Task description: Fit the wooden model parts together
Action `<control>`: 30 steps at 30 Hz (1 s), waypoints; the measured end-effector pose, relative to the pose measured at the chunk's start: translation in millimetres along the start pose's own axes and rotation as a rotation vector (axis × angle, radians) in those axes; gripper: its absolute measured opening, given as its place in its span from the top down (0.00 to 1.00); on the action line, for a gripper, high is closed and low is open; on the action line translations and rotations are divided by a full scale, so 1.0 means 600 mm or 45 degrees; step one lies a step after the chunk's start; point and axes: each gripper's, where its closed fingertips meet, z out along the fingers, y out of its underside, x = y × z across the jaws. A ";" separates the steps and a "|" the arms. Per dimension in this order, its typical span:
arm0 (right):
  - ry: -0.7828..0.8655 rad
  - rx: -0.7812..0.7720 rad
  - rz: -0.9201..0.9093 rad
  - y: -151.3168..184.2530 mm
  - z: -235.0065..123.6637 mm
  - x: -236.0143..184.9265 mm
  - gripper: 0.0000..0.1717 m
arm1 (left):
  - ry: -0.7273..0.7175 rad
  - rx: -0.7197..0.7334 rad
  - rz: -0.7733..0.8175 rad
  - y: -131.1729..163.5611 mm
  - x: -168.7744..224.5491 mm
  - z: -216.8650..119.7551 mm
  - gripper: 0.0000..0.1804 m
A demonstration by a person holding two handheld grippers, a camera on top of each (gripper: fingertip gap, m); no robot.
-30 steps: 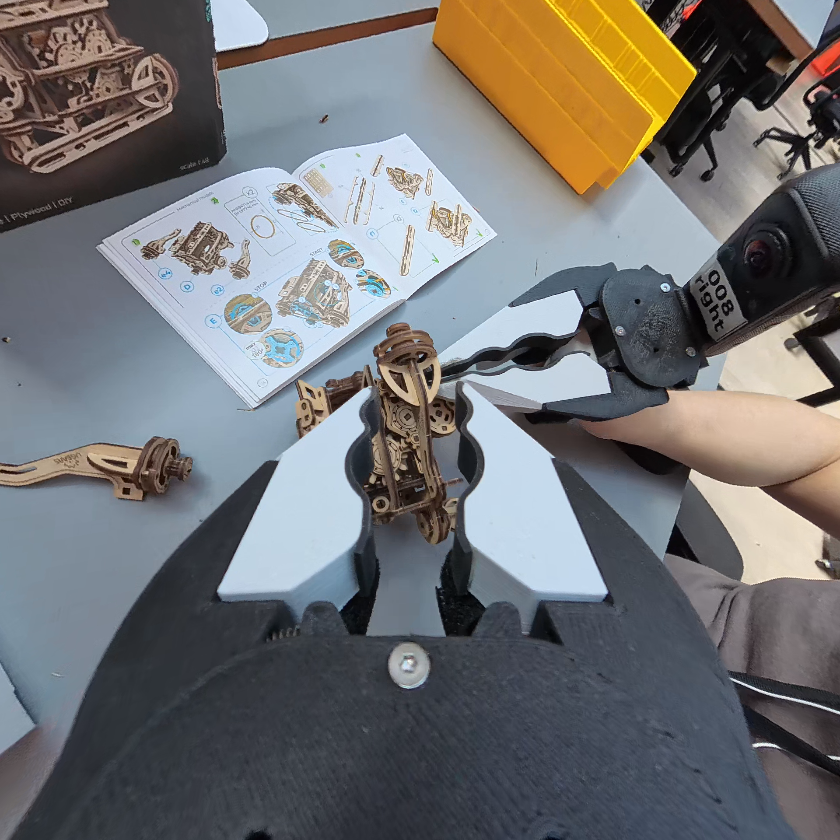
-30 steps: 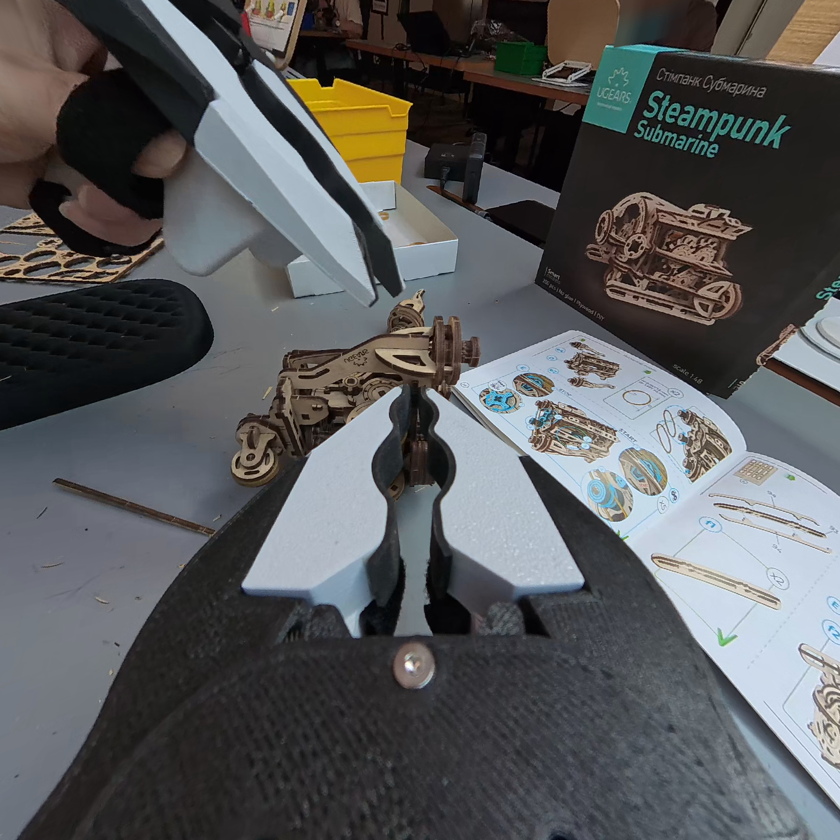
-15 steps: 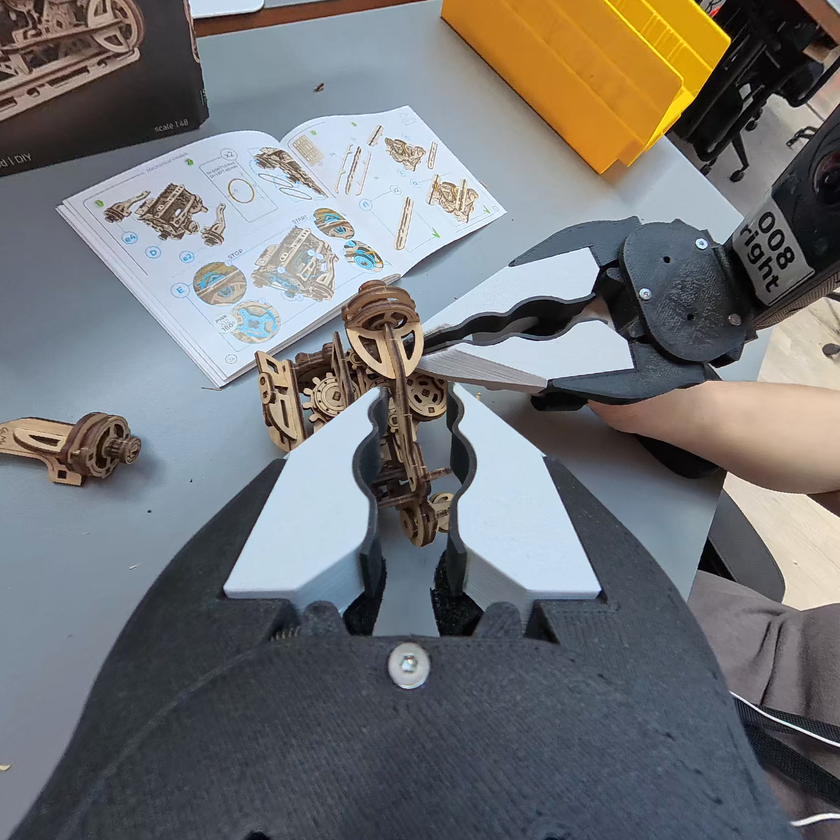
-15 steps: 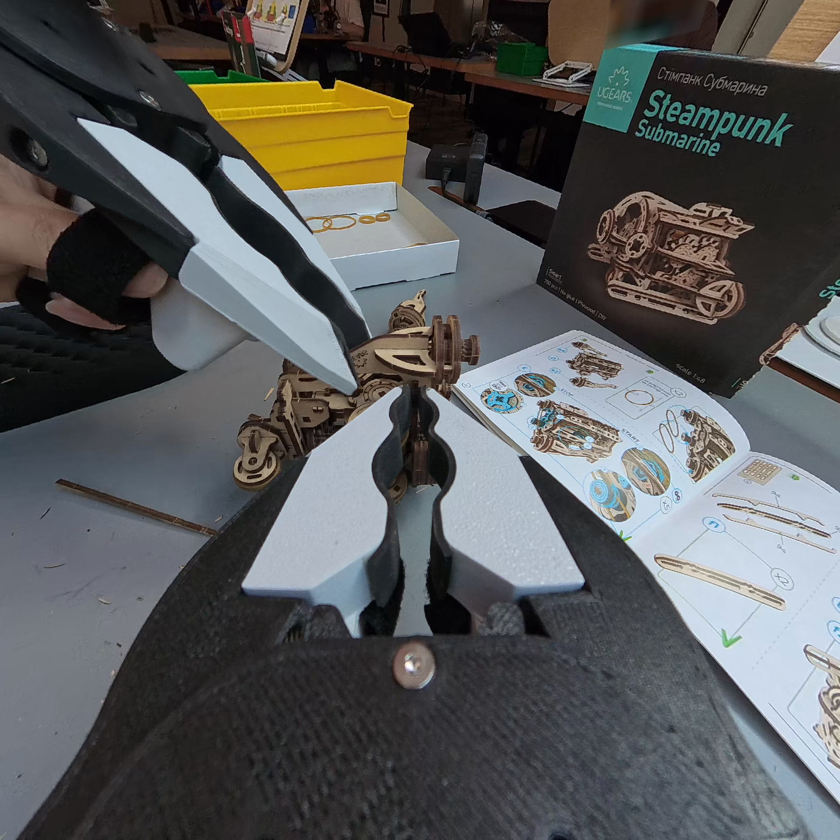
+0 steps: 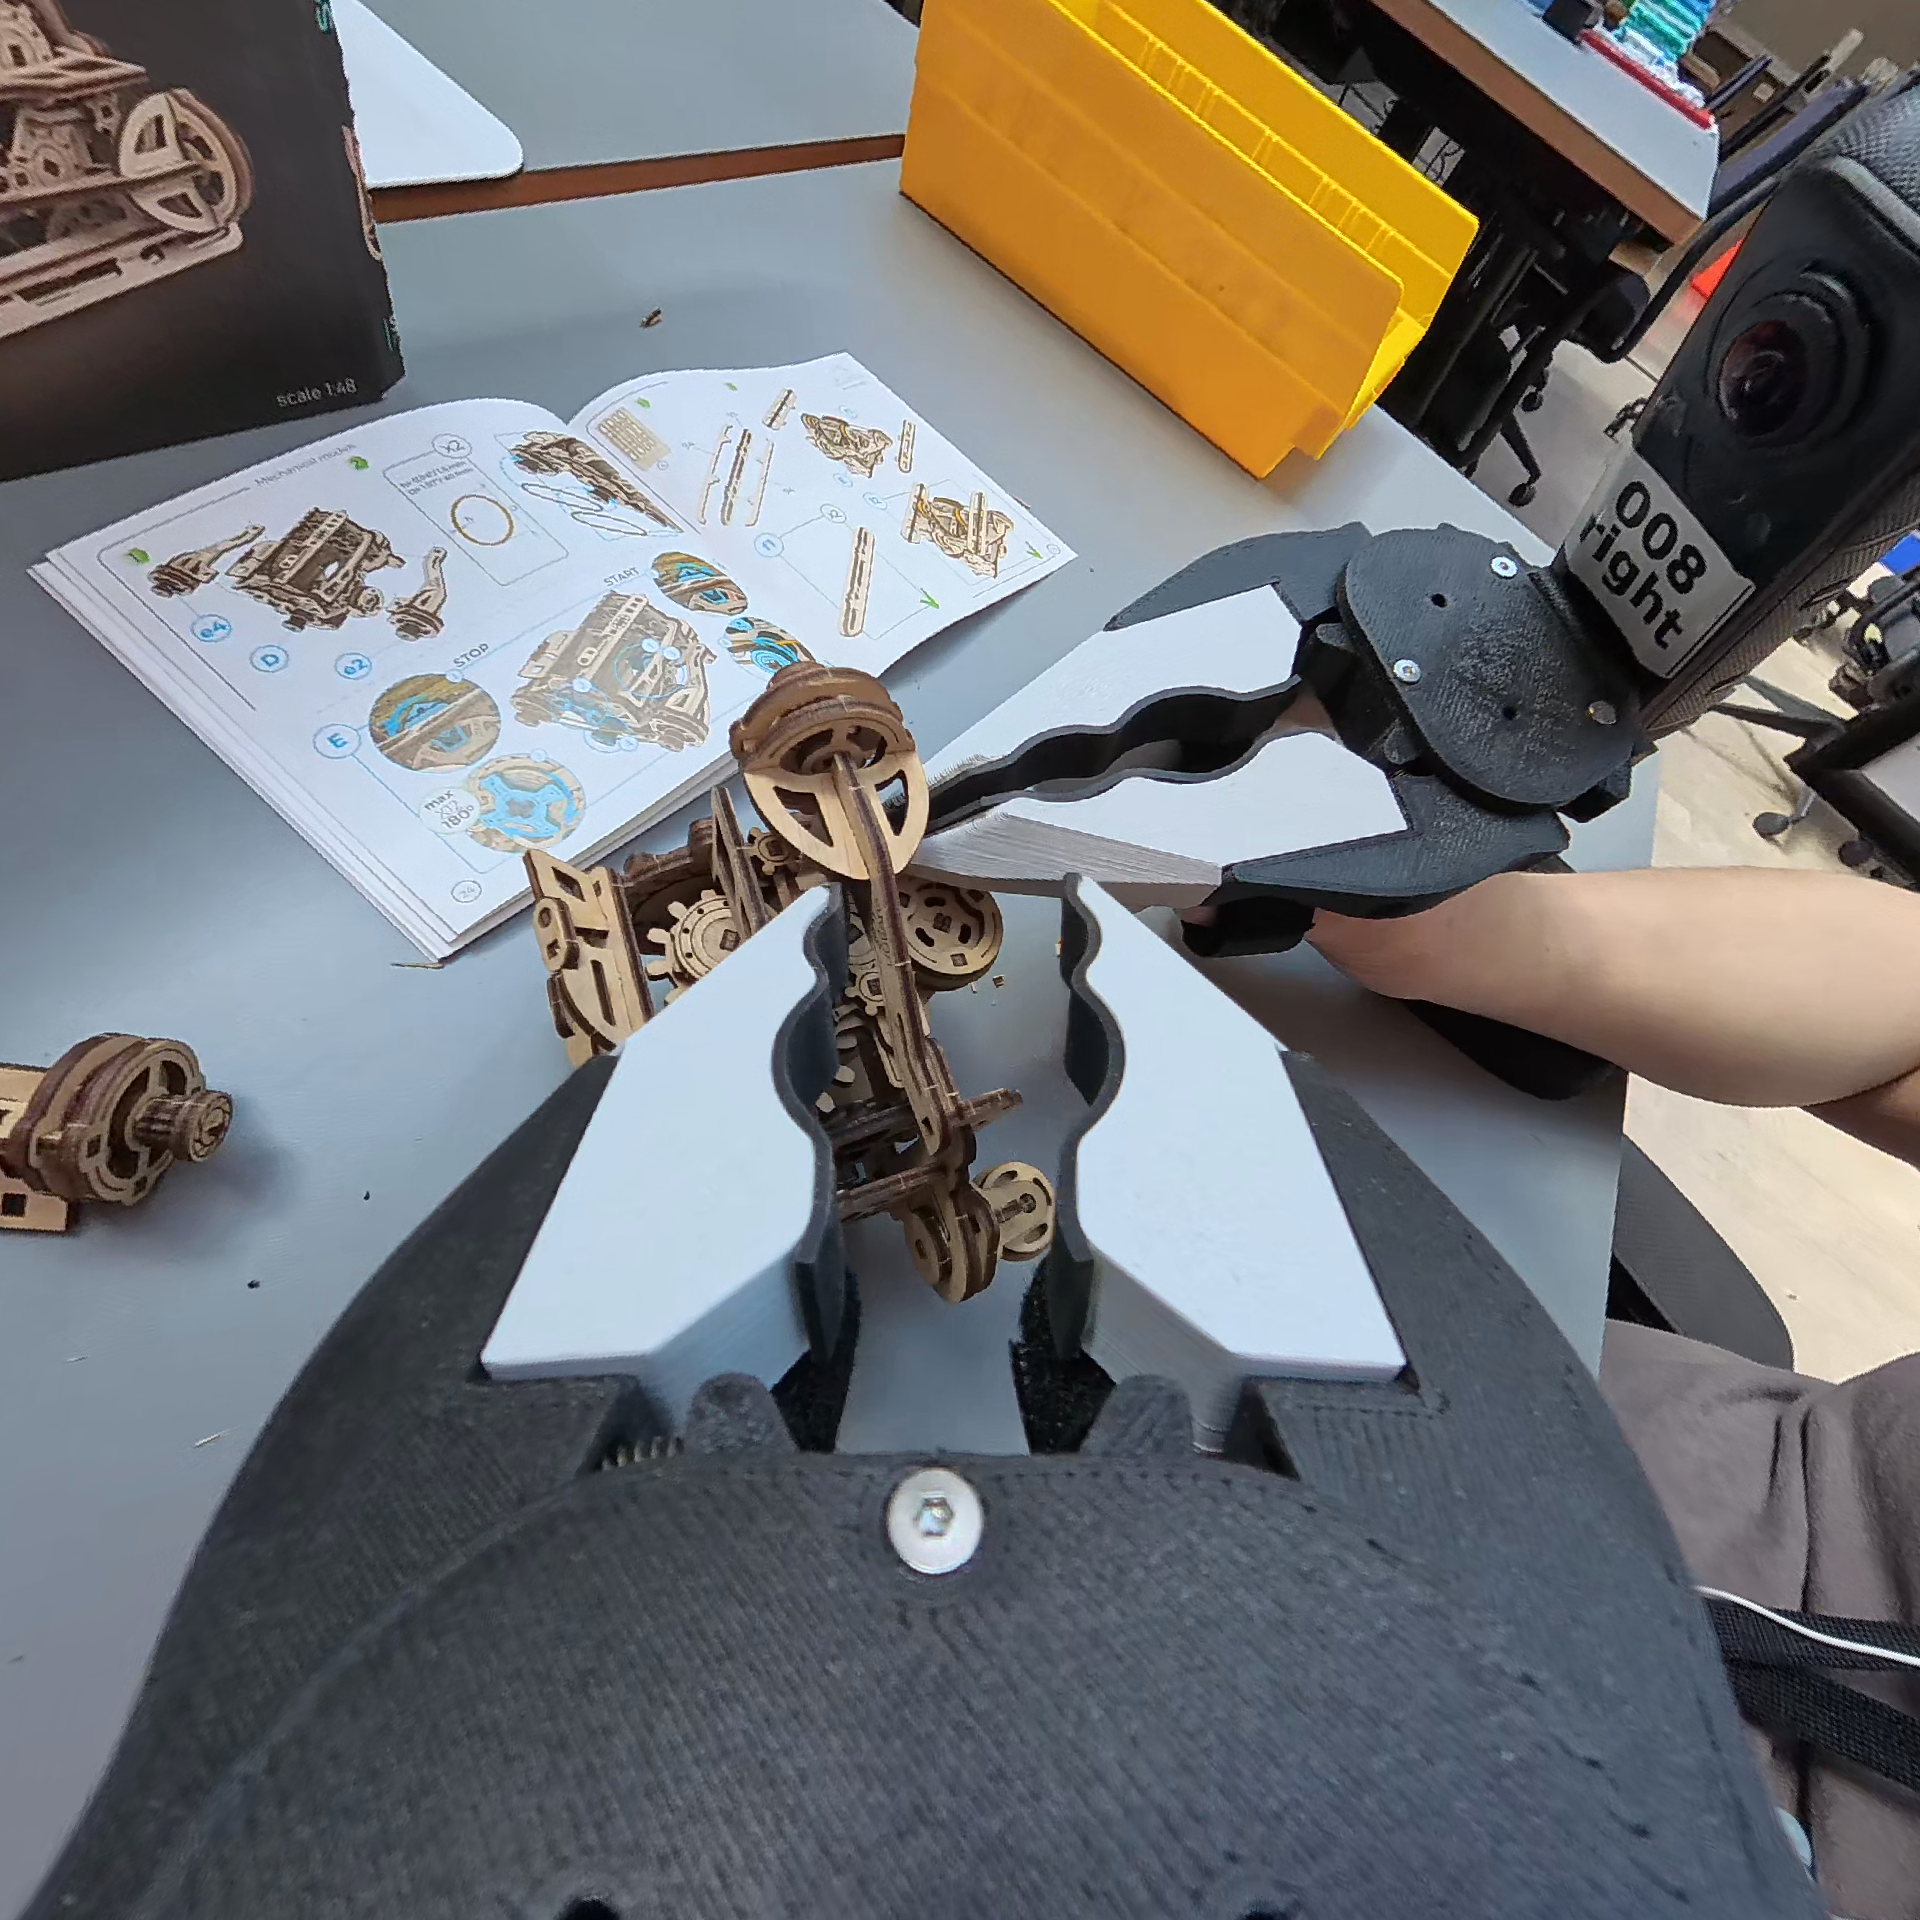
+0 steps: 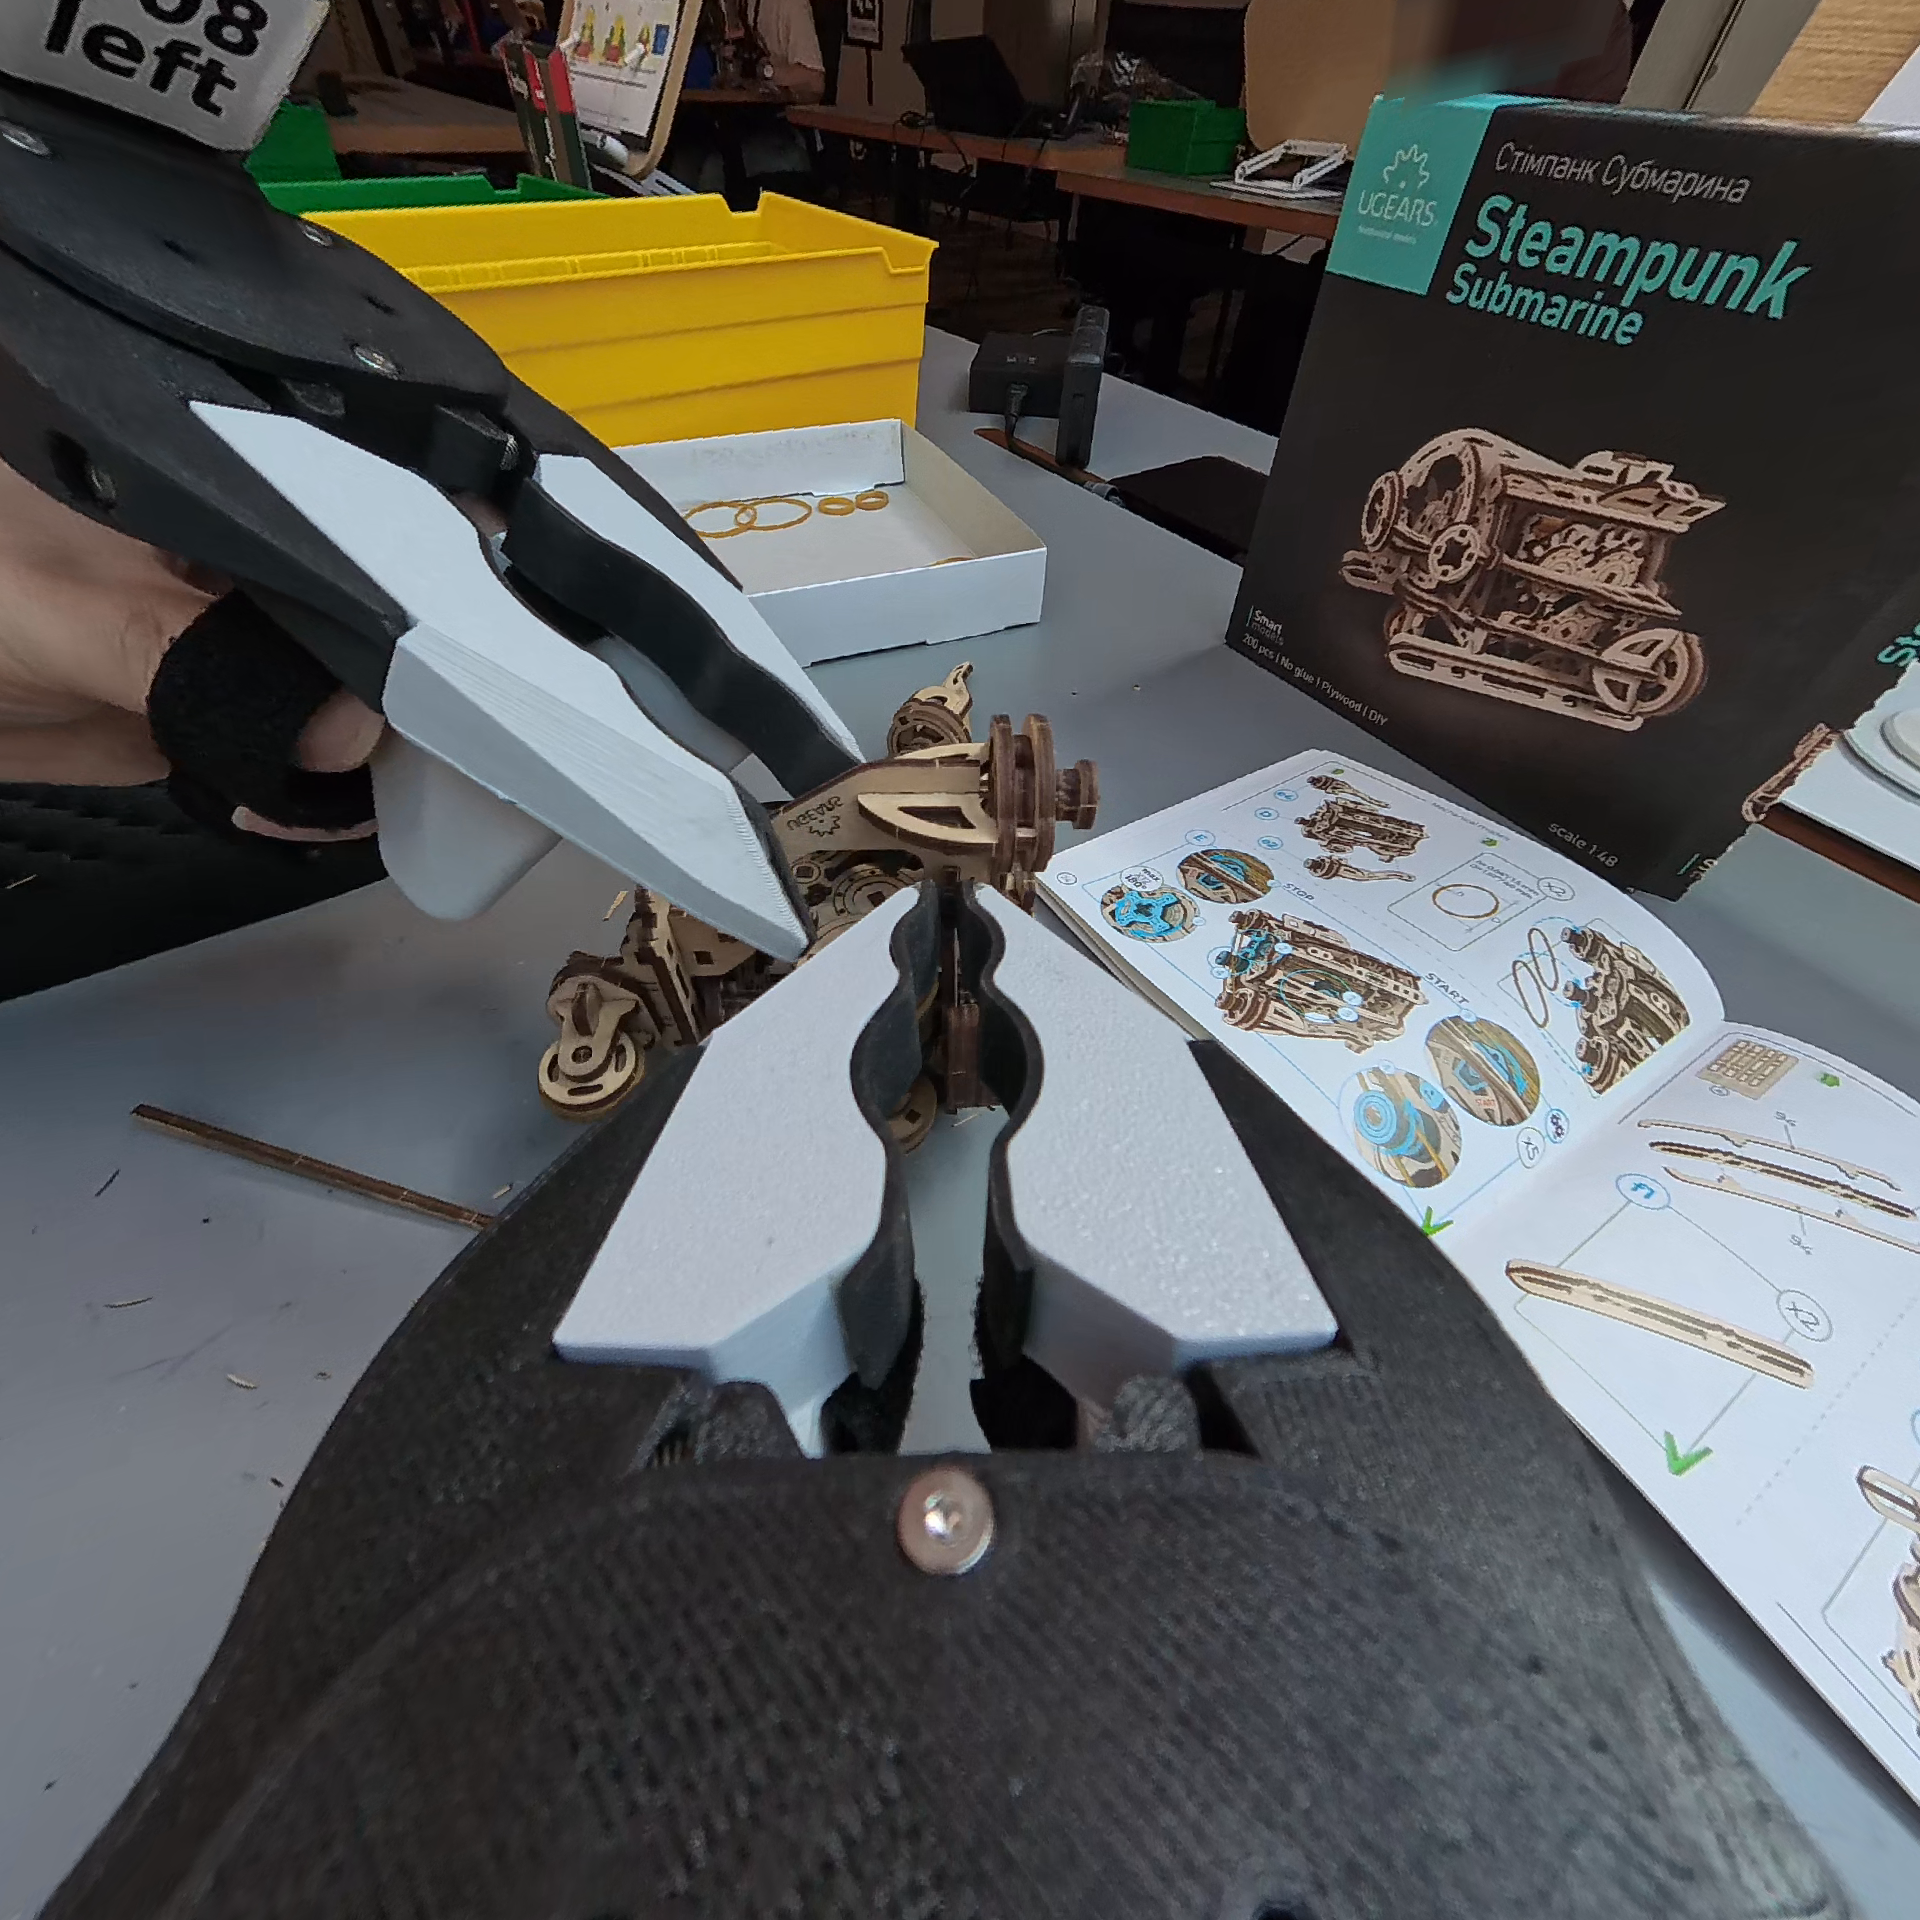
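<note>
Jaws of the left gripper point(image 5: 940, 940) stood apart around the wooden model point(image 5: 831, 935), its right pad clear of the wood; the right gripper point(image 6: 951, 904) pinched a thin wooden part of that model, just above the desk point(image 5: 208, 935), beside an open booklet point(image 5: 520, 623).

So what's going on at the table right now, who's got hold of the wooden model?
A person is working two handheld grippers on a partly built wooden model standing on the grey table. The right gripper is shut on a thin wooden edge at the model's top end. The left gripper is open, its jaws straddling the model with a clear gap on the right side. A separate wooden piece lies off to the left, and an instruction booklet lies open behind.
</note>
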 end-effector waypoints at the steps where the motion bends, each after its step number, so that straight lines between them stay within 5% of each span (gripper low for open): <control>1: 0.004 -0.002 -0.001 0.000 0.000 0.000 0.99 | 0.010 -0.004 -0.011 0.000 0.003 0.000 0.76; 5: 0.010 -0.011 0.000 0.003 0.001 0.001 0.99 | 0.016 -0.020 -0.018 0.001 0.004 0.001 0.77; 13: -0.015 -0.005 0.029 0.002 0.002 -0.002 0.99 | -0.085 -0.068 -0.093 0.003 -0.021 0.000 0.96; 30: -0.016 -0.011 0.076 0.003 0.004 -0.004 0.99 | -0.080 -0.043 -0.051 0.005 -0.021 -0.001 0.96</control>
